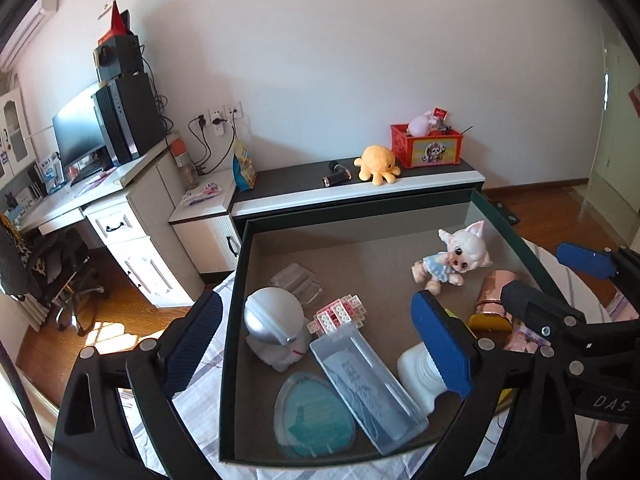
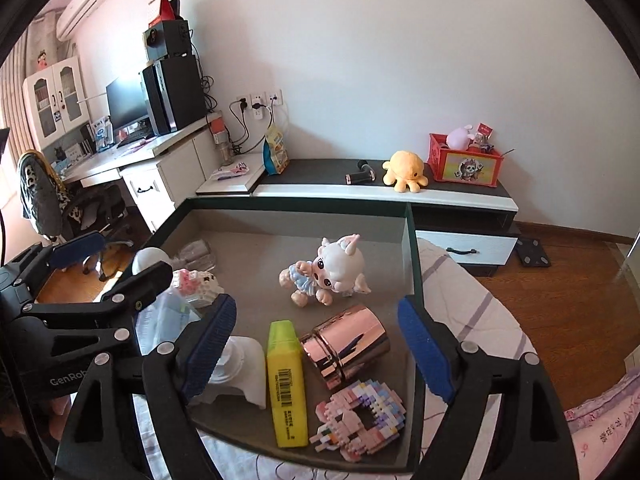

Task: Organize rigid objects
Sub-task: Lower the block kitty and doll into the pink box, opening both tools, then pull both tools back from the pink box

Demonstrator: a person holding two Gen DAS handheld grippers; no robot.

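Note:
A shallow dark-green box lies on a bed and holds several small objects. My left gripper hangs open above a silver-helmeted astronaut figure, a pink-white brick model, a clear plastic case and a teal oval plaque. My right gripper is open too, over a yellow highlighter, a rose-gold cylinder and a pastel brick model. A white bottle lies by its left pad. A white-headed doll lies mid-box. Neither gripper grips anything.
The box rests on a striped bedsheet. Behind it, a low cabinet carries an orange octopus plush and a red crate. A desk with a monitor and an office chair stand to the left on the wooden floor.

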